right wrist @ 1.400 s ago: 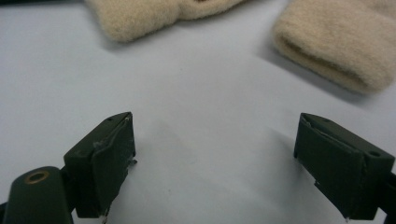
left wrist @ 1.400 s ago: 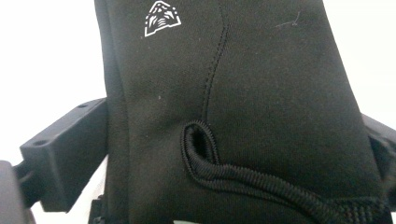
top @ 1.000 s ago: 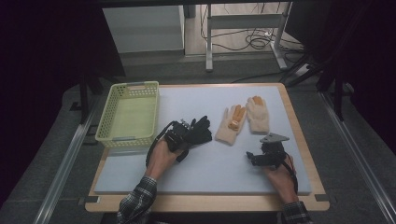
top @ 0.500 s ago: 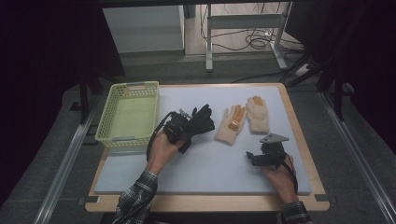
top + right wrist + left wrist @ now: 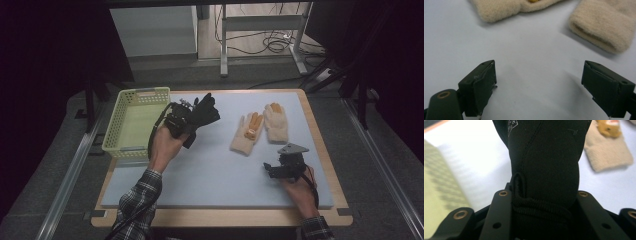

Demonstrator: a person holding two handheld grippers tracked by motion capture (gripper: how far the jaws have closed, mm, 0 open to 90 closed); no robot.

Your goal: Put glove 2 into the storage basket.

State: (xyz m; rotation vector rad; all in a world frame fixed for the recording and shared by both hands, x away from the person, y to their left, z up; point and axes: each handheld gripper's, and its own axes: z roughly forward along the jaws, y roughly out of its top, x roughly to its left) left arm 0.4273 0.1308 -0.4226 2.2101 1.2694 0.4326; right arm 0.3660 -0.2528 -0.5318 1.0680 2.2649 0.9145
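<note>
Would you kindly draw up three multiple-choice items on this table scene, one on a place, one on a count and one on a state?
1. Where is the basket?
A. at the table's left edge
B. at the table's right edge
C. under the table

2. How many beige gloves lie on the mat?
A. one
B. two
C. four

3. In what state is the left gripper?
A. open and bare
B. shut on the black glove
C. lying in the basket

Answers:
1. A: the high view shows the basket left of the mat, beside the left hand.
2. B: the beige gloves lie side by side, ahead of the open right gripper.
3. B: in the left gripper view the fingers pinch the glove's cuff from both sides.
</note>
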